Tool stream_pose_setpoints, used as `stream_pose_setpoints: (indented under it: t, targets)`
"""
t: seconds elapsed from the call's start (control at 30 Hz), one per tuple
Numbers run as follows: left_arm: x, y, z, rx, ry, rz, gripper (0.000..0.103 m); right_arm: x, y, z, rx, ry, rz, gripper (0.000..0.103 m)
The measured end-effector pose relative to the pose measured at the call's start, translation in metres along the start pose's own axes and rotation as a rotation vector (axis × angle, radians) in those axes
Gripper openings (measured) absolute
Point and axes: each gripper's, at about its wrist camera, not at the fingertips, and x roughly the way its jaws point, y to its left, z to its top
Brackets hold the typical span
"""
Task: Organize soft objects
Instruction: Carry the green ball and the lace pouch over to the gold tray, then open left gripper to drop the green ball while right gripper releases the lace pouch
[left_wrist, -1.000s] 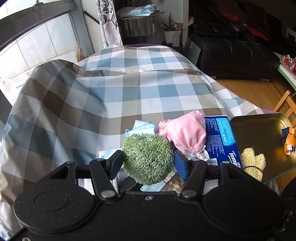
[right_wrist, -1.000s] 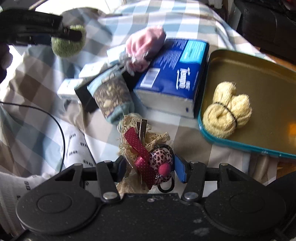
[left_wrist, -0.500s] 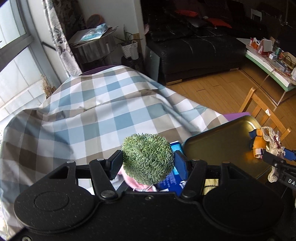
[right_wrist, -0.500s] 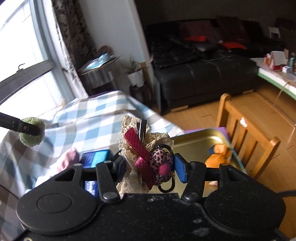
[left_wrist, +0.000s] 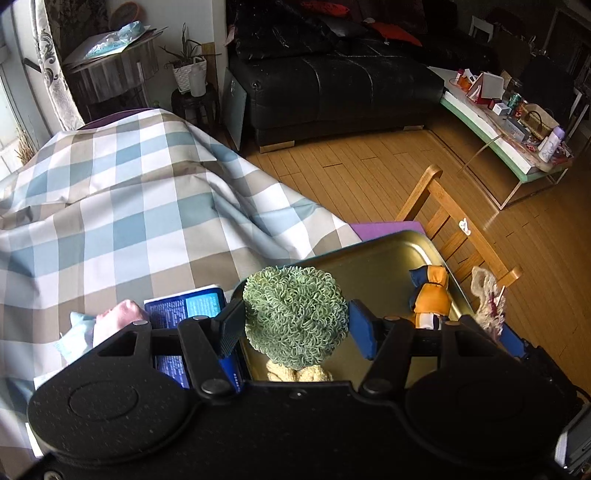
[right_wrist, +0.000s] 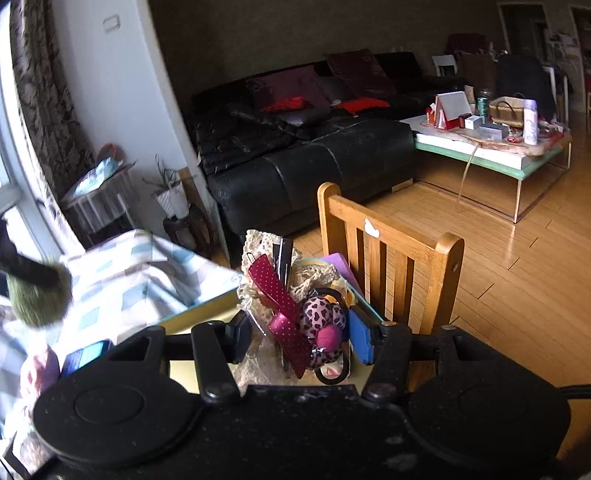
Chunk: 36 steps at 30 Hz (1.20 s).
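Note:
My left gripper (left_wrist: 295, 325) is shut on a green curly ball (left_wrist: 295, 314) and holds it above the near end of the gold tray (left_wrist: 373, 258). A cream yarn bundle (left_wrist: 299, 373) lies in the tray under it, and an orange and blue soft toy (left_wrist: 430, 295) lies at the tray's right side. My right gripper (right_wrist: 299, 332) is shut on a lace bundle with red ribbon and leopard hair ties (right_wrist: 291, 314), above the tray (right_wrist: 199, 314). The green ball also shows at the left of the right wrist view (right_wrist: 37, 299).
A checked cloth (left_wrist: 129, 206) covers the table. A blue tissue pack (left_wrist: 184, 306), a pink pouch (left_wrist: 118, 317) and a light blue mask (left_wrist: 74, 336) lie left of the tray. A wooden chair (right_wrist: 388, 266) stands past the tray's right edge. A black sofa (left_wrist: 332, 85) is behind.
Both grippers have lifted from the pile and swung right over the tray, each keeping its object. The tray now sits under both.

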Motion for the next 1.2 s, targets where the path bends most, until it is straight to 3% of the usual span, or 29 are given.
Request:
stream_pose_setpoints:
  t: [0.13, 0.33, 0.43, 0.5, 0.93, 1.0, 1.07, 1.2]
  targets:
    - [0.011, -0.011, -0.011, 0.019, 0.004, 0.017, 0.057, 0.003, 0.0, -0.007, 0.001, 0.017, 0.006, 0.053]
    - [0.014, -0.009, -0.011, -0.029, 0.004, 0.006, 0.06, 0.002, 0.002, -0.011, -0.01, 0.024, 0.015, 0.053]
    - [0.009, -0.011, -0.011, -0.026, -0.035, 0.03, 0.072, 0.003, 0.002, -0.011, -0.012, 0.028, 0.019, 0.053]
    - [0.008, -0.013, -0.012, -0.01, -0.047, 0.041, 0.075, 0.005, 0.0, -0.01, -0.009, 0.035, 0.021, 0.053]
    - [0.022, -0.009, -0.039, 0.076, 0.045, 0.074, 0.078, 0.013, 0.008, -0.011, -0.05, 0.059, 0.024, 0.054]
    - [0.024, -0.007, -0.042, 0.076, 0.058, 0.078, 0.078, 0.014, 0.009, -0.011, -0.055, 0.066, 0.024, 0.058]
    - [0.025, -0.006, -0.045, 0.079, 0.07, 0.08, 0.078, 0.013, 0.009, -0.011, -0.059, 0.062, 0.029, 0.072]
    - [0.026, -0.009, -0.048, 0.102, 0.074, 0.081, 0.078, 0.012, 0.009, -0.011, -0.066, 0.056, 0.029, 0.073]
